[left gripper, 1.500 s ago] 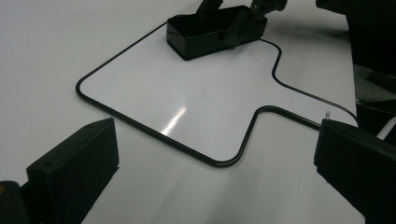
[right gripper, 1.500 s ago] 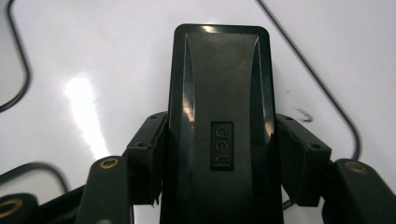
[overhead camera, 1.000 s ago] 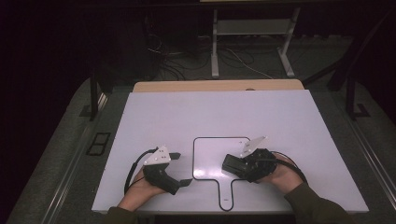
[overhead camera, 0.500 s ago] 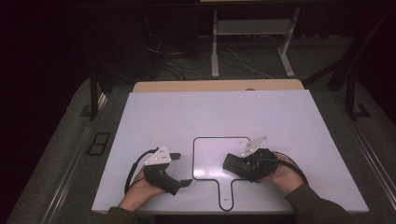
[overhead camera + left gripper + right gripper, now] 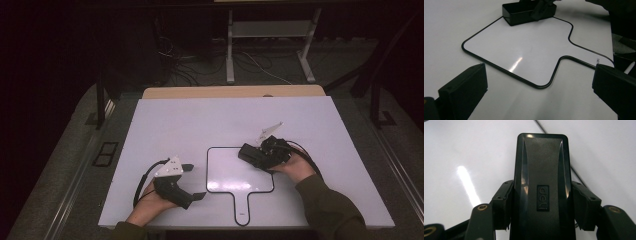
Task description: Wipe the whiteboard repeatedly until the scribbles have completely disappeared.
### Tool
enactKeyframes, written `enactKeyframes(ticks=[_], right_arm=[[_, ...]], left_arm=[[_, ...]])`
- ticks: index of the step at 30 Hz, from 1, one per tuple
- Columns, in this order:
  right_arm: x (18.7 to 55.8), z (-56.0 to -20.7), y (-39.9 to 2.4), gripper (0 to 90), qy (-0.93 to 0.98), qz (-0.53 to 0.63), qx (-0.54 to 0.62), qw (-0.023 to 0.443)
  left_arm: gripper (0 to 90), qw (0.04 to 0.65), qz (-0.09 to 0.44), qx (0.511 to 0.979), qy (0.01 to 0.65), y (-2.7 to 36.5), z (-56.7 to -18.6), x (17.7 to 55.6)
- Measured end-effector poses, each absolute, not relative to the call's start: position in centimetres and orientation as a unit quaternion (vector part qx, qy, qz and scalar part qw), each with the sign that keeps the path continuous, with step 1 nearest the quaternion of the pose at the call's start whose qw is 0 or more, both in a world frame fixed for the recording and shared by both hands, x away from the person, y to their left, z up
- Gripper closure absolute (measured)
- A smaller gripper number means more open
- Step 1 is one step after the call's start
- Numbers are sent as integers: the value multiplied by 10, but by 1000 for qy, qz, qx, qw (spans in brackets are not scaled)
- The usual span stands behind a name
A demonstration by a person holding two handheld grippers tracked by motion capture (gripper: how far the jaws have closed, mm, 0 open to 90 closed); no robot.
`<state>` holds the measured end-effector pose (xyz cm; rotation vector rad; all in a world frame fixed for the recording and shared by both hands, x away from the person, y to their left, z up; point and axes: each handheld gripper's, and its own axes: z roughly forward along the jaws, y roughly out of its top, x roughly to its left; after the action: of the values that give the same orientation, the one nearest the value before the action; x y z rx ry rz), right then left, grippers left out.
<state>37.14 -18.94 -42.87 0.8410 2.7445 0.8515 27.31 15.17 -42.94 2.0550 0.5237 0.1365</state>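
Clamping a black plastic whiteboard eraser (image 5: 541,185) by its long sides, the right gripper (image 5: 261,152) holds it over the paddle-shaped, black-edged whiteboard's (image 5: 225,175) upper right corner. The left gripper (image 5: 192,181) rests just beside the board, jaws wide apart and empty.

dim room, dark surround; overhead light glares on the whiteboard (image 5: 524,60); close views slightly soft.
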Motion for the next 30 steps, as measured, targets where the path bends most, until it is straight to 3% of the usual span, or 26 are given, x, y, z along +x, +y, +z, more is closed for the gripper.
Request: enactKeyframes(ticks=[18,30], right_arm=[[399,-429,-194,391,904,281,309,92],[388,-427,-186,391,915,266,288,94]], left_arm=[[0,489,56,843,215,152,-430,274],[0,487,56,845,214,152,-429,273]])
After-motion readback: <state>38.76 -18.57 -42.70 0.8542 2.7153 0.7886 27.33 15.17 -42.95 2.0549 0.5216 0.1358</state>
